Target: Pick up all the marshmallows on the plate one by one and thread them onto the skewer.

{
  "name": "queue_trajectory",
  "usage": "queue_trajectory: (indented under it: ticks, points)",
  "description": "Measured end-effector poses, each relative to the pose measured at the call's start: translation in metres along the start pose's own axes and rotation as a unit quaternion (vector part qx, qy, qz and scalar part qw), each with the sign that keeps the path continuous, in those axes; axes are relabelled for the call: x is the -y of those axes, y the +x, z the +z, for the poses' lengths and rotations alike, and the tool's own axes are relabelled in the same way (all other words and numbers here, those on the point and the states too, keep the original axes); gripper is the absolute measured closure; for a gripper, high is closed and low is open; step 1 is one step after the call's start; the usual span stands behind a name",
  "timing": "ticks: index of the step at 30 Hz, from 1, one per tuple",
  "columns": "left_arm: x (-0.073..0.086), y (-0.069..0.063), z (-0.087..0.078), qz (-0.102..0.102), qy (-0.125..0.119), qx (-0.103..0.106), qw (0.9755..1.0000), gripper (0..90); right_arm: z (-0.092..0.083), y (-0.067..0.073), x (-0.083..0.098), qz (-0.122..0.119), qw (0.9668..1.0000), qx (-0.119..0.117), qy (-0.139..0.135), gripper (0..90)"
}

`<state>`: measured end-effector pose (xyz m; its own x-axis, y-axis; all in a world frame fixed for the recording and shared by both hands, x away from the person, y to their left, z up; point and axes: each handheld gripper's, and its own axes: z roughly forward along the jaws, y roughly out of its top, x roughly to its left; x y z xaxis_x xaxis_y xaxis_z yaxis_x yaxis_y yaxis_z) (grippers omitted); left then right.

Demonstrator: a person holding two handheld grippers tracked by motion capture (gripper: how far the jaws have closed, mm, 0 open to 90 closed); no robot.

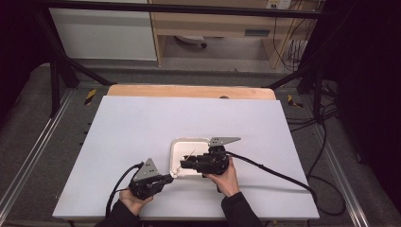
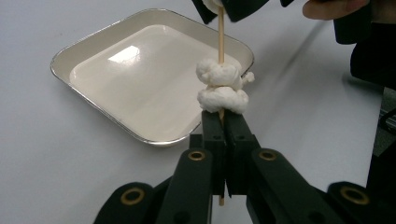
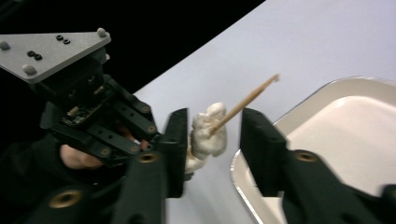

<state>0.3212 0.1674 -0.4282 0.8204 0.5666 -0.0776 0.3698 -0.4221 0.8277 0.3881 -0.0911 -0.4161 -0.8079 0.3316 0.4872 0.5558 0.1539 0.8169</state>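
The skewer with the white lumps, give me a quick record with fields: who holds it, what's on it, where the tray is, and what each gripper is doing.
skewer: thin wooden skewer, gripped near its lower end
held by: left gripper, fingers shut on the stick
on the skewer: two white lumps stacked just above the left gripper's fingers
right gripper: right gripper open, its fingers either side of the lumps, not pressing
tray: shallow white tray with nothing in it, on the white table, beside the skewer

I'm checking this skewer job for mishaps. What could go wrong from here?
The left tongs pinch only the thin skewer, so it could snap or twist. The right tongs stand open around the white lumps, which might slide off beside the tray.
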Motion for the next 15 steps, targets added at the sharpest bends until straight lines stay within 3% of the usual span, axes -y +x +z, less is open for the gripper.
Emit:
queue_trajectory:
  ticks: [6, 8, 10, 15]
  points:
    - [0.001, 0.008, -0.002, -0.018, -0.01, 0.003, 0.9998, 88.7, -0.009, 0.002, -0.004, -0.036, 0.9986, 0.038, 0.006, 37.6]
    - [0.002, 0.009, -0.002, -0.021, -0.01, 0.005, 0.9997, 88.7, -0.013, 0.001, -0.004, -0.043, 0.9976, 0.053, 0.011, 33.4]
    - [0.002, 0.009, -0.003, -0.032, -0.001, -0.001, 0.9995, 88.6, -0.018, -0.001, -0.002, -0.054, 0.9956, 0.074, 0.019, 27.2]
    - [0.001, 0.01, -0.002, -0.034, 0.005, -0.001, 0.9994, 88.6, -0.033, -0.008, 0.004, -0.073, 0.9894, 0.122, 0.027, 12.7]
